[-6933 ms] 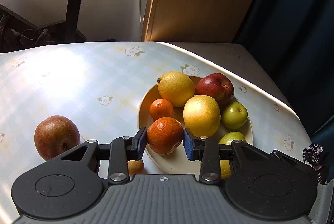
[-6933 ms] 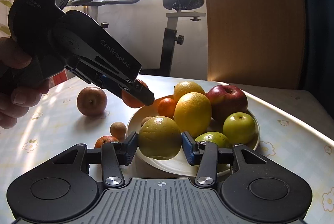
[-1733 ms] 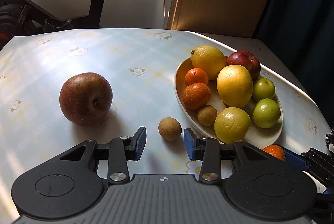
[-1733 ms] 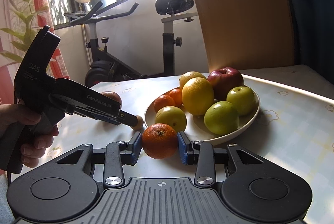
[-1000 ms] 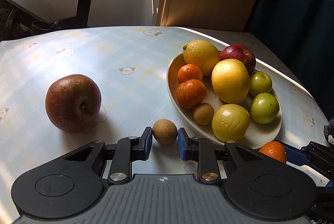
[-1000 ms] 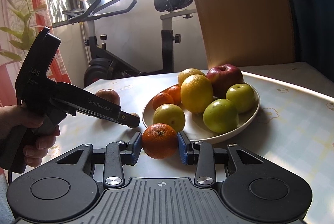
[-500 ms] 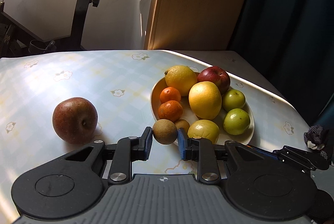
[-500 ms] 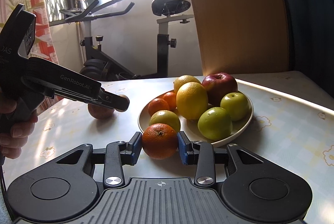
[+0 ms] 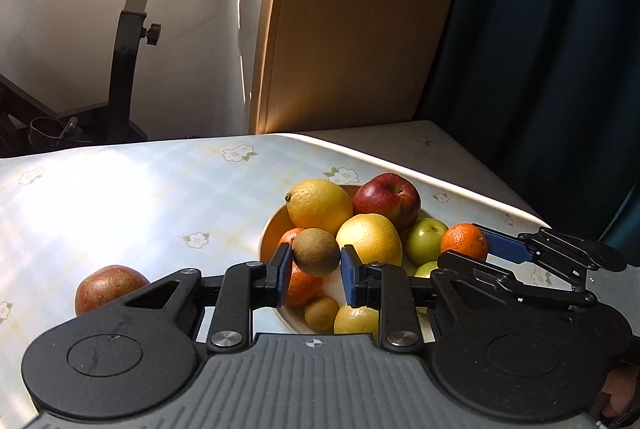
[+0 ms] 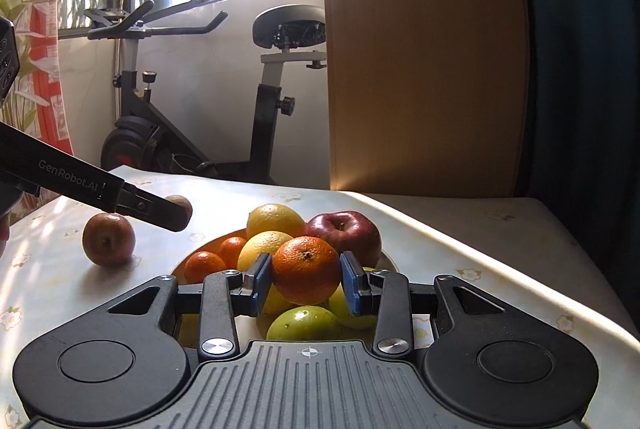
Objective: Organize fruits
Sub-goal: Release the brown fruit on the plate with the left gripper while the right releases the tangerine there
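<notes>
My left gripper (image 9: 315,273) is shut on a small brown kiwi (image 9: 316,252), lifted above the near left rim of the cream fruit bowl (image 9: 269,235). My right gripper (image 10: 306,283) is shut on a mandarin (image 10: 306,269), raised over the bowl's near side. In the left wrist view that mandarin (image 9: 464,240) and the right gripper's blue pads (image 9: 506,247) hang at the bowl's right. The left gripper (image 10: 178,216) shows at the left of the right wrist view, the kiwi (image 10: 181,203) behind its tip. The bowl holds a lemon (image 9: 320,207), a red apple (image 9: 387,201), oranges and green fruits.
A dark red apple (image 9: 110,287) lies alone on the flowered tablecloth (image 9: 120,205), left of the bowl. A wooden panel (image 9: 352,21) and a dark curtain (image 9: 560,49) stand behind the table. An exercise bike (image 10: 276,77) is beyond the far edge.
Both grippers have risen with their fruit. The left has carried the kiwi off the cloth to above the bowl's rim; the right has swung the mandarin over the bowl.
</notes>
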`<state>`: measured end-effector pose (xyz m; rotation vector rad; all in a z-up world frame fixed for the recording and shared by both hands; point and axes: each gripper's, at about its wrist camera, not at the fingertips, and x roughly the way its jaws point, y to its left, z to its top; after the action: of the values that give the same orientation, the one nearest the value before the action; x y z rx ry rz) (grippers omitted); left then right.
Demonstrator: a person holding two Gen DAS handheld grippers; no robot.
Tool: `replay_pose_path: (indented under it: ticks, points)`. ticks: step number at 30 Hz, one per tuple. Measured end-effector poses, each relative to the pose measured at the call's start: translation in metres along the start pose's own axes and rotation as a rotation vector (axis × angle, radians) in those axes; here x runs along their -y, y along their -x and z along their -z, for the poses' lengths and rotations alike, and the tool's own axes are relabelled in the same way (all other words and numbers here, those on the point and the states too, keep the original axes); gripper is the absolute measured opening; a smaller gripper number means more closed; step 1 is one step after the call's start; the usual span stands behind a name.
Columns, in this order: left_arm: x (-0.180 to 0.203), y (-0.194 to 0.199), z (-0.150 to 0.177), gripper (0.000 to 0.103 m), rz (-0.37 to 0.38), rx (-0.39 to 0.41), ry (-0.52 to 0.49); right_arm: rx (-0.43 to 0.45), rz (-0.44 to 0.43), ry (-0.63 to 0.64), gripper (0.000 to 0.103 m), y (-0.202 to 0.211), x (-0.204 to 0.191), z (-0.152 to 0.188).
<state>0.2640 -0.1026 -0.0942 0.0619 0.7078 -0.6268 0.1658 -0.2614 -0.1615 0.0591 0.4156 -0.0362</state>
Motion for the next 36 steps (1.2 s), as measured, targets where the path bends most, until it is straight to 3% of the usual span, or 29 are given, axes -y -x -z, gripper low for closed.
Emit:
replay_pose_path:
  ticks: [9, 25, 36]
  points:
    - [-0.001, -0.033, -0.012, 0.028, -0.002, -0.036, 0.003, 0.0, 0.008, -0.047, 0.034, -0.027, 0.013, 0.001]
    - [-0.001, -0.06, -0.017, 0.028, 0.013, -0.078, 0.017, -0.009, -0.005, -0.05, 0.035, -0.039, 0.015, 0.001]
    - [-0.008, -0.041, -0.022, 0.028, 0.015, -0.038, 0.039, -0.001, 0.007, -0.071, 0.038, -0.019, 0.009, -0.002]
